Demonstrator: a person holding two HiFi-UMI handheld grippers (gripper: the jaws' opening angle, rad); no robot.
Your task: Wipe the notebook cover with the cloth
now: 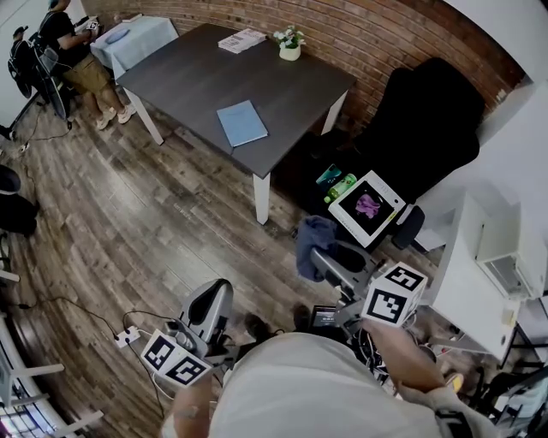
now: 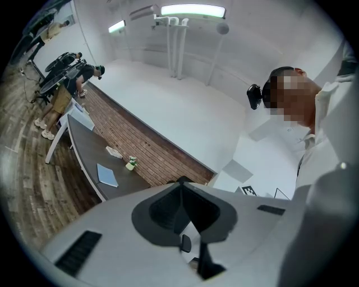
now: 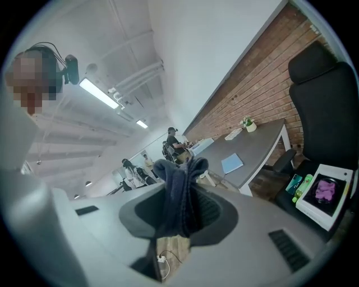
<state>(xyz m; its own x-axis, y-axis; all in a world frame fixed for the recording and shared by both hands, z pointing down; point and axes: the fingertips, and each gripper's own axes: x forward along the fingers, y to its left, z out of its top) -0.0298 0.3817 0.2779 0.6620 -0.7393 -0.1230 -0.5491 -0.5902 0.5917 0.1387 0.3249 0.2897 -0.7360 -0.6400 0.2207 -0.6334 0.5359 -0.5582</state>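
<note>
In the right gripper view we see the right gripper (image 3: 180, 178) with its jaws closed on the cloth (image 3: 178, 204), a dark blue bunch that fills the gap between them and pokes out past the tips. The head view adds what that view cannot: the cloth bulges in a loose fold off the front of the jaws, above the wooden floor (image 1: 128, 222).

In the left gripper view the left gripper (image 2: 180, 190) has its jaws together, pads meeting at the tips, with nothing between them.

Well ahead of both pairs of jaws, and apart from them, the light blue notebook (image 1: 242, 123) lies flat near the closest edge of the dark table (image 1: 197, 73). Beyond it on the table we see a small potted plant (image 1: 289, 43) and a booklet (image 1: 242, 39).

To the right of the right jaws we find a black chair (image 1: 428, 128) and, nearer, a white-edged box (image 1: 342, 218) with something pink inside. The left gripper view shows only a sliver of the chair and not the pink contents. It tilts up instead to a ceiling light (image 2: 192, 10), which the head view does not show.
</note>
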